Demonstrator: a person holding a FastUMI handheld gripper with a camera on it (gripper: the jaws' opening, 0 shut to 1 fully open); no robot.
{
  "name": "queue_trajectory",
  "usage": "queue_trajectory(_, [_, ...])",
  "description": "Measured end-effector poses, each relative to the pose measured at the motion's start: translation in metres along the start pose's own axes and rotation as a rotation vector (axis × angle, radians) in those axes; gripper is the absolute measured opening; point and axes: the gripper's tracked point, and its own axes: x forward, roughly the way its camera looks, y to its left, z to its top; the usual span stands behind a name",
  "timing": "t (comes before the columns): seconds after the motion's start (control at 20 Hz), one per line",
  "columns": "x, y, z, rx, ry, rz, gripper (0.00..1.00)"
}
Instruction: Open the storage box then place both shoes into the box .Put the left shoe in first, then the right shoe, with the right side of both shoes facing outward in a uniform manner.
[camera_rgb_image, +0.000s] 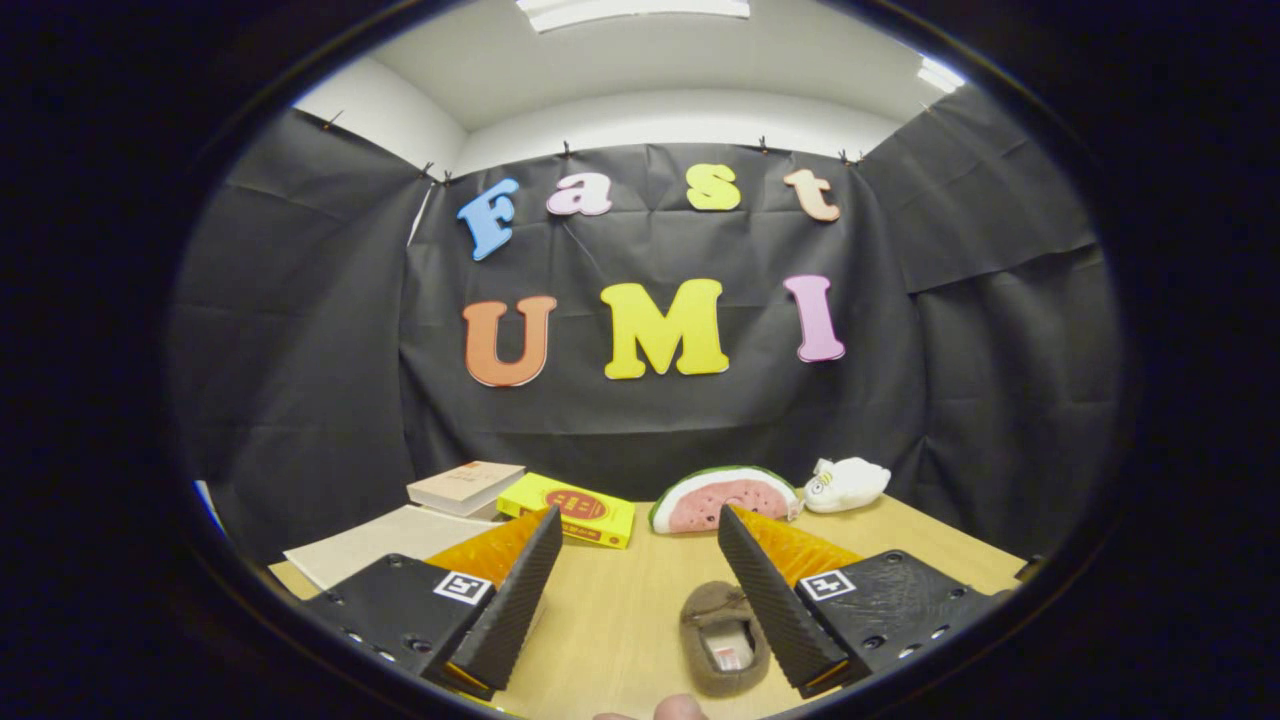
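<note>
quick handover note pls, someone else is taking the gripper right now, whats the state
Gripper: open, fingers spread wide, holding nothing, above the wooden table.
Shoe: one brown slipper lies on the table between the fingers, close against the right finger, opening facing up. A fingertip shows just behind it.
Beyond the fingers: yellow box, closed book, watermelon plush, white plush, flat beige board.
Done: no shoe is gripped.
Left: open the storage box, put in the left shoe, then the right, right sides facing outward.
</note>
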Motion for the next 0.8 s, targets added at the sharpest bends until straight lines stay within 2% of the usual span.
queue_trajectory(0.3, [0.011,0.012,-0.006,-0.010,-0.014,0.034,0.95])
queue_trajectory(0.4, [0.020,0.019,-0.012,0.000,0.001,0.071,0.95])
queue_trajectory(0.8, [0.043,0.062,-0.058,0.180,0.153,0.274,0.95])
